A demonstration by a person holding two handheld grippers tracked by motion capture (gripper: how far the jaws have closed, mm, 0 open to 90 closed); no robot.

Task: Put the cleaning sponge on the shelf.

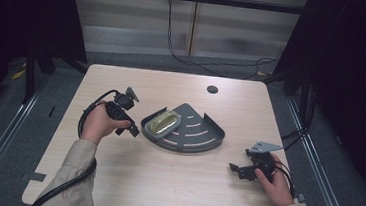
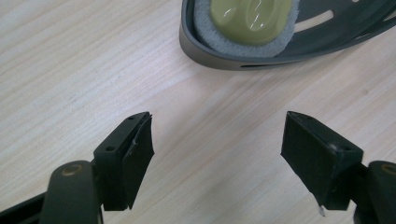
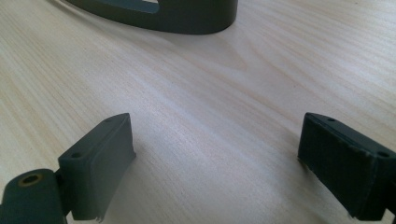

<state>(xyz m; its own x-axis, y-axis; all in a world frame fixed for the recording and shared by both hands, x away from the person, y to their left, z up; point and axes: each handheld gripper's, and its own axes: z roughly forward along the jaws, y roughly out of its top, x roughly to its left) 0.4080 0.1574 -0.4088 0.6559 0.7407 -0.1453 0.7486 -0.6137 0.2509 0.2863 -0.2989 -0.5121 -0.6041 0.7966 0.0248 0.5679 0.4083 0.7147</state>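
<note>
The left gripper (image 1: 127, 128) hovers toward the bench's (image 1: 113, 187) left edge, its fingers (image 2: 126, 158) spread wide and empty, pointing at the corner of a dark grey quarter-round tray (image 1: 208, 140) at mid-bench. In that corner lies a yellow-green sponge (image 1: 165, 122), long axis running from the near-left toward the far-right corner. Near the right edge, the right gripper (image 1: 238, 169) rests low, fingers (image 3: 100, 163) wide apart, holding nothing.

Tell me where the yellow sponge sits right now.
In the high view the yellow sponge lies in the left corner of the grey corner tray at mid-table, just right of the left gripper.
</note>
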